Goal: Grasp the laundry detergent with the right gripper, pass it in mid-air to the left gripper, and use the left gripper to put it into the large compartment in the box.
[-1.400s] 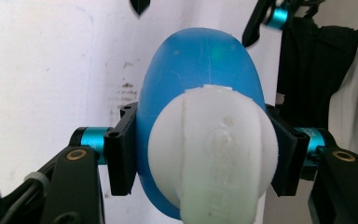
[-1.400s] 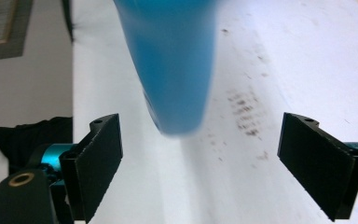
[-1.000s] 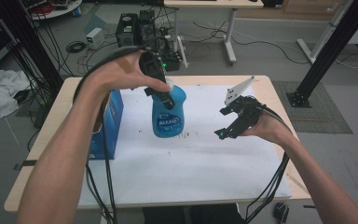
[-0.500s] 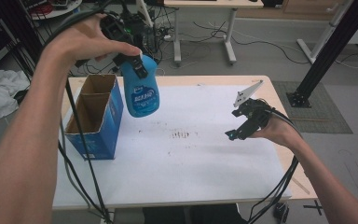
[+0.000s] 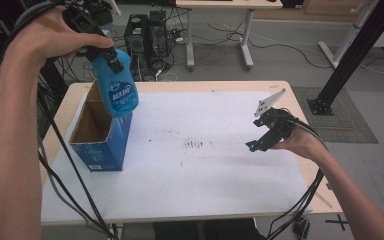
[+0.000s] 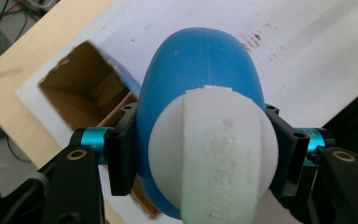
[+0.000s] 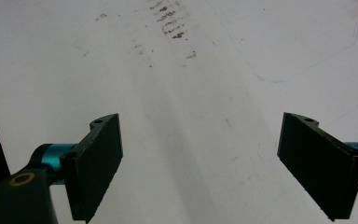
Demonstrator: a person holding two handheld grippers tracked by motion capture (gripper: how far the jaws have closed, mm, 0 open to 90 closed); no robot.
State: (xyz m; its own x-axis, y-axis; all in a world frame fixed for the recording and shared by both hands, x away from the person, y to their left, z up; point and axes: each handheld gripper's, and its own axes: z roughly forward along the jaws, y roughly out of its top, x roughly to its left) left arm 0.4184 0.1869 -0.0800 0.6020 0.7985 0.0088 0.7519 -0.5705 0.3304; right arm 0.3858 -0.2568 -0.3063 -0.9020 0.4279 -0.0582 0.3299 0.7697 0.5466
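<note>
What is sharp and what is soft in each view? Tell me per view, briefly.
High view: even light, the blue bottle over the box slightly blurred. Left gripper view: the white cap is close and soft, the table crisper. Right gripper view: black jaws sharp, a faint shadow band down the white sheet.

In my left gripper view, the blue bottle [image 6: 200, 93] I grip hides much of the open box [image 6: 81, 91] beneath, its white cap [image 6: 214, 158] is cut off at the bottom edge, and its label is unreadable from above.
</note>
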